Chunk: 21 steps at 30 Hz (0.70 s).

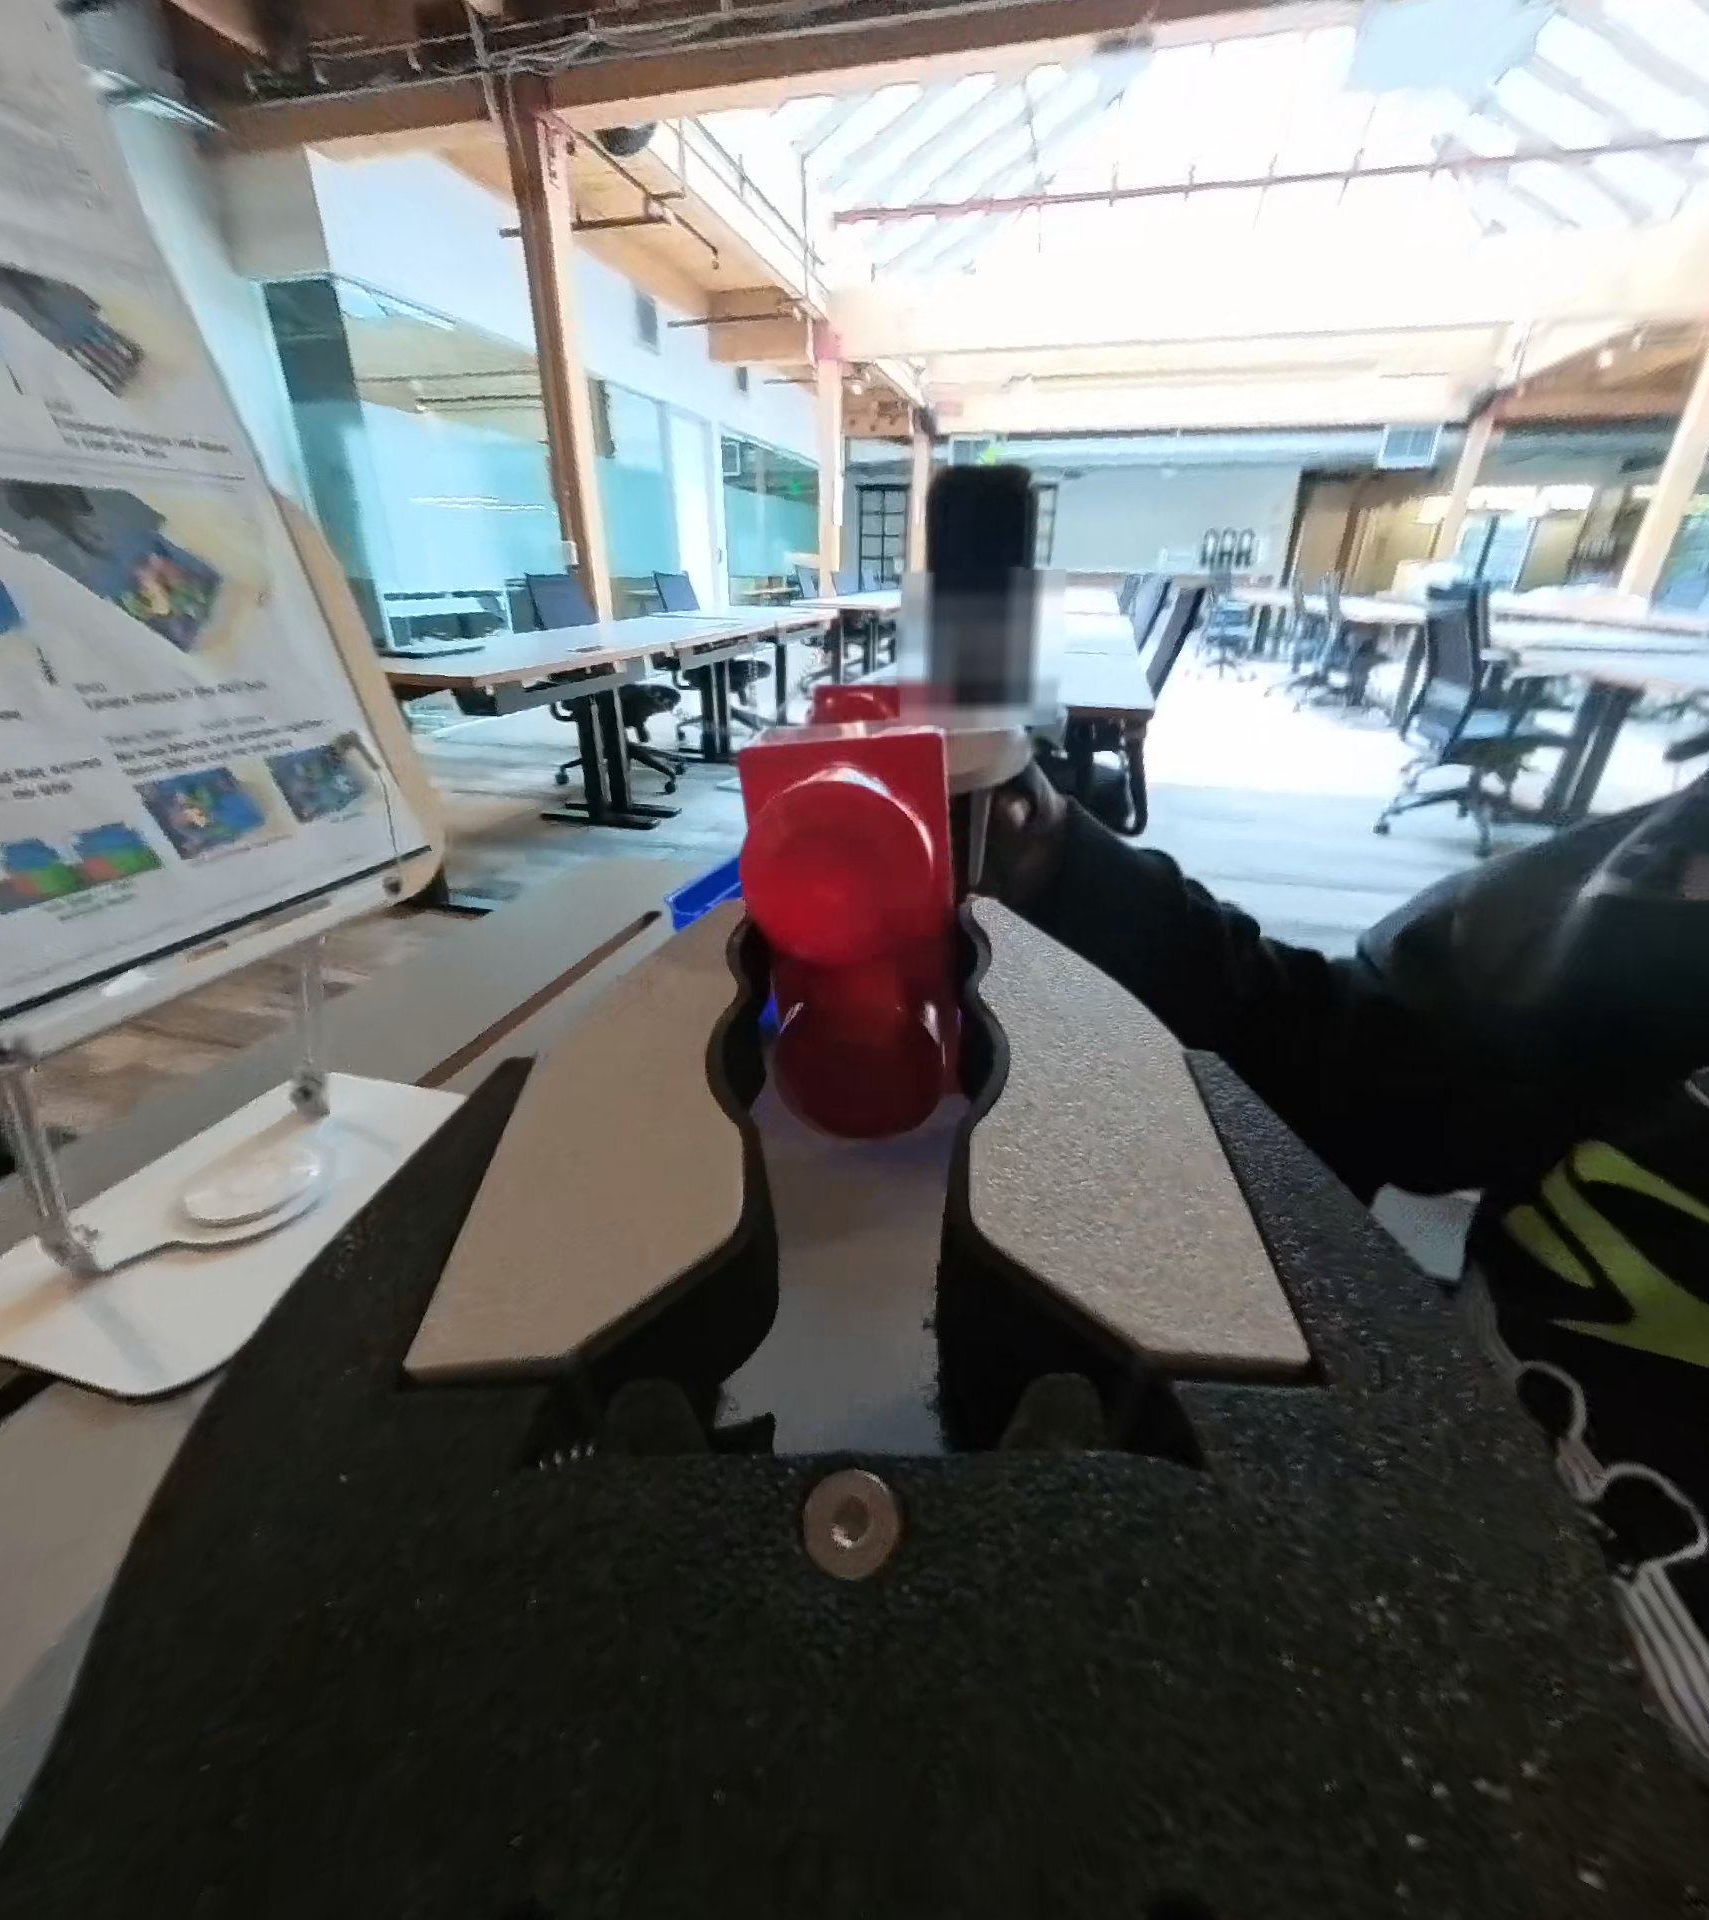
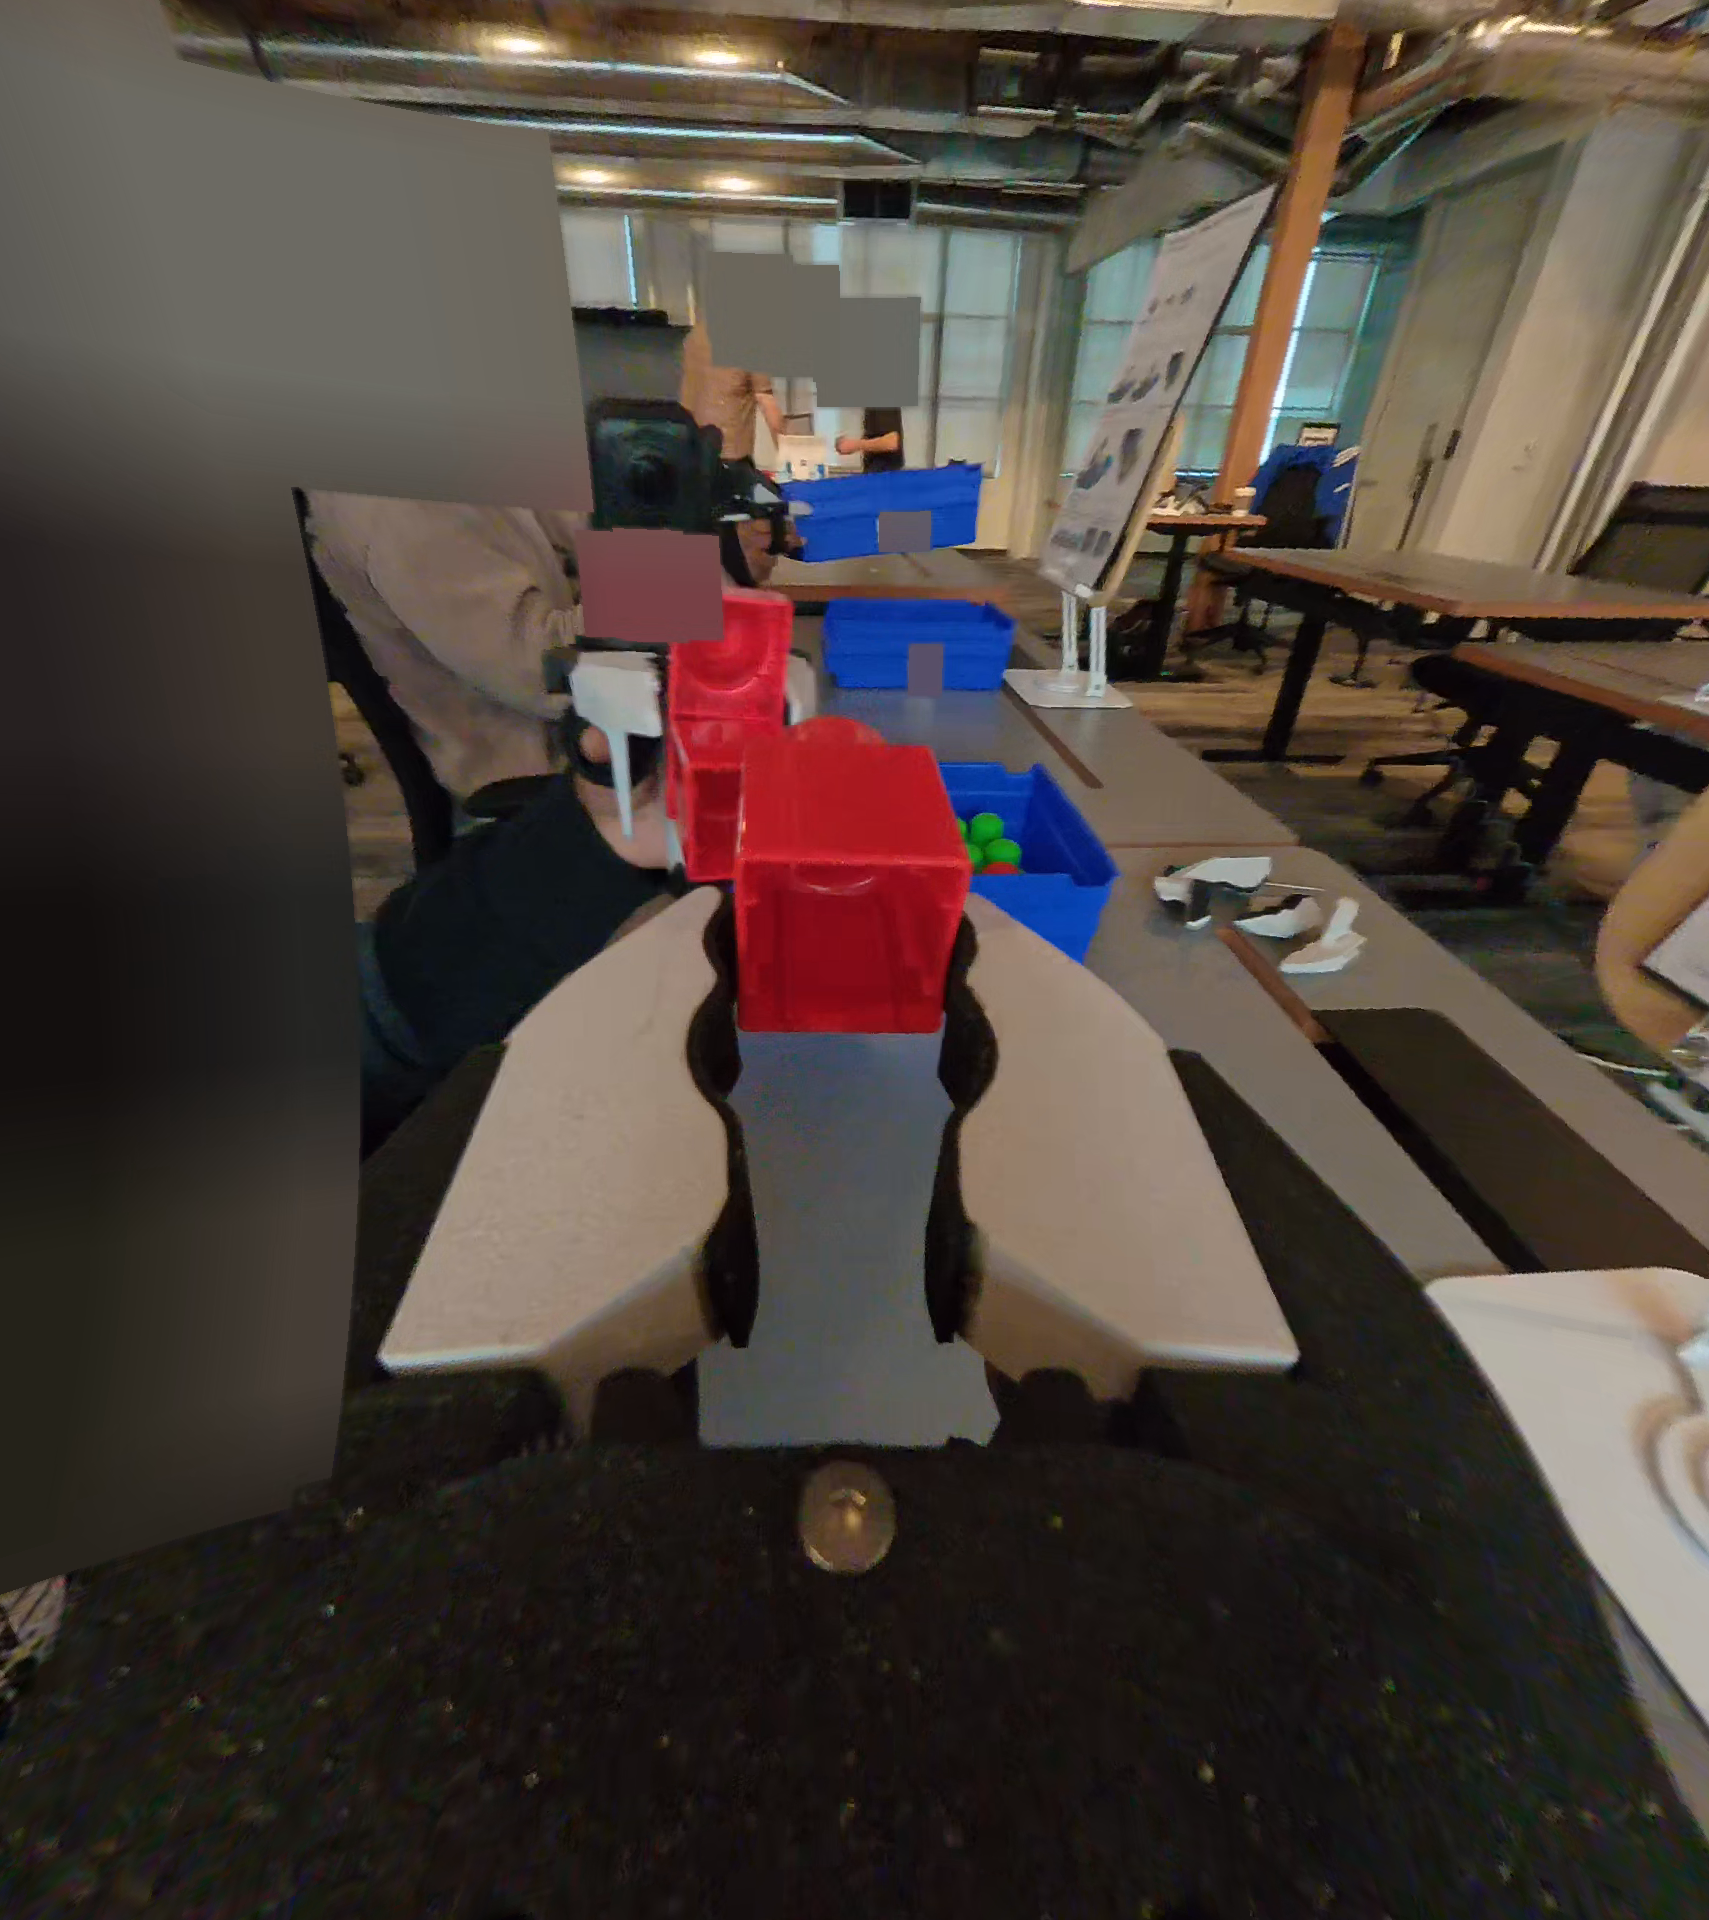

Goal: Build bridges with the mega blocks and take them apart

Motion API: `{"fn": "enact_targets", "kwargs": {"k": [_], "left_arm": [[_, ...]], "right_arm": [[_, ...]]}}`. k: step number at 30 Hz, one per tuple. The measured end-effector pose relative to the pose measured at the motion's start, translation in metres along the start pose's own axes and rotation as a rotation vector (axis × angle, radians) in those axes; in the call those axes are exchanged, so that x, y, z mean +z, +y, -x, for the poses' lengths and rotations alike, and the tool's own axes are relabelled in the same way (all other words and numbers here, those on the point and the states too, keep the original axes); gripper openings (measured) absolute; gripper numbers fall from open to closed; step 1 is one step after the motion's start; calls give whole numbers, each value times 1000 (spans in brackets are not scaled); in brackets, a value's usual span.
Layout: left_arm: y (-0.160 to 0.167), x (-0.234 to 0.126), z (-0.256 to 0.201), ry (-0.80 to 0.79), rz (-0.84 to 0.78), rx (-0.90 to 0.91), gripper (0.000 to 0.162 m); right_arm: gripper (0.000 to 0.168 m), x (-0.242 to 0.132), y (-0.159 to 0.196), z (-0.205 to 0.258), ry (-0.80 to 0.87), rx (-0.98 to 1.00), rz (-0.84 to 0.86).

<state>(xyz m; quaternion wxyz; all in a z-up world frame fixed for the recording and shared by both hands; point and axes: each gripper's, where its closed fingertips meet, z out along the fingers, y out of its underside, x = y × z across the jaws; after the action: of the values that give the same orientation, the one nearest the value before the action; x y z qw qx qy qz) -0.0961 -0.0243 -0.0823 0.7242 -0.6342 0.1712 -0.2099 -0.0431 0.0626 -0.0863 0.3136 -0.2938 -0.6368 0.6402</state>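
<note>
In the left wrist view my left gripper [image 1: 855, 977] is shut on a red mega block [image 1: 845, 862], whose round studs face the camera. Just behind it, a second red block [image 1: 855, 704] peeks out at the right gripper's fingers [image 1: 985, 758]. In the right wrist view my right gripper [image 2: 845, 977] is shut on a red block [image 2: 850, 914], hollow side towards the camera. Right behind it is the longer red block [image 2: 730, 717] held by the left gripper's white fingers [image 2: 621, 707]. Both blocks are above the table, and I cannot tell whether they touch.
A blue bin [image 2: 1037, 862] with green and red blocks sits on the grey table [image 2: 1193, 1039] beyond the grippers, with two more blue bins [image 2: 917, 644] farther back. White broken pieces [image 2: 1255, 904] lie to the right. An instruction sheet on a stand [image 1: 81, 623] is on the left. A person's black sleeve [image 1: 1452, 987] is on the right. Tip to tip, the grippers are about 11 centimetres apart.
</note>
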Motion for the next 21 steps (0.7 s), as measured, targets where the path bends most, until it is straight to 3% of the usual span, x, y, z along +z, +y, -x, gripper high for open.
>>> {"fn": "enact_targets", "kwargs": {"k": [6, 9, 14, 21], "left_arm": [[2, 6, -3, 15, 16, 13, 34], [6, 5, -2, 11, 10, 5, 34], [16, 10, 1, 11, 25, -16, 34], [26, 20, 1, 15, 61, 5, 34]], "right_arm": [[36, -6, -1, 4, 27, -58, 52], [36, -27, -3, -11, 161, -100, 124], [36, -135, 26, -71, 682, -158, 503], [36, -279, 112, -101, 1036, 234, 845]]}}
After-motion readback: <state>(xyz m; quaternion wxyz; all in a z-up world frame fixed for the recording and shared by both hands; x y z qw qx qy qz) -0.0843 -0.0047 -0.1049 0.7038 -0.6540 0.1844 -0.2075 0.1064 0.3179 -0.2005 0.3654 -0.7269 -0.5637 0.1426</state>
